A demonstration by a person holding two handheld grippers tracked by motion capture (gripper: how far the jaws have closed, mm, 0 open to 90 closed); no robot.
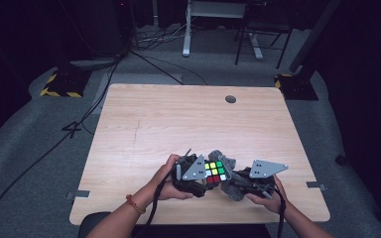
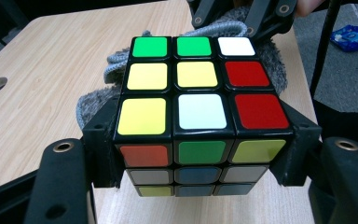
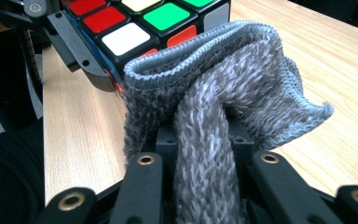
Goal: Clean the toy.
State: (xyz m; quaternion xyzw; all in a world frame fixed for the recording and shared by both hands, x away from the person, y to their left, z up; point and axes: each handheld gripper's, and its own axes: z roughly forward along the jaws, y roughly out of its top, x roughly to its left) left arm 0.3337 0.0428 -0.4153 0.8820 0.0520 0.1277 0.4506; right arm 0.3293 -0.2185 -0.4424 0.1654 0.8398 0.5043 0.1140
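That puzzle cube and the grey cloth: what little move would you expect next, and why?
Probably a short rub of the cloth across the cube. The left gripper clamps the cube by its sides, the right gripper pinches the bunched cloth, and the cloth already sits against the cube's far side.

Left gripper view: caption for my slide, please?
Left gripper clamps a scrambled puzzle cube while grey cloth presses behind it.

Dark lab: lone wooden table, floor cables, hazard-striped stand base.
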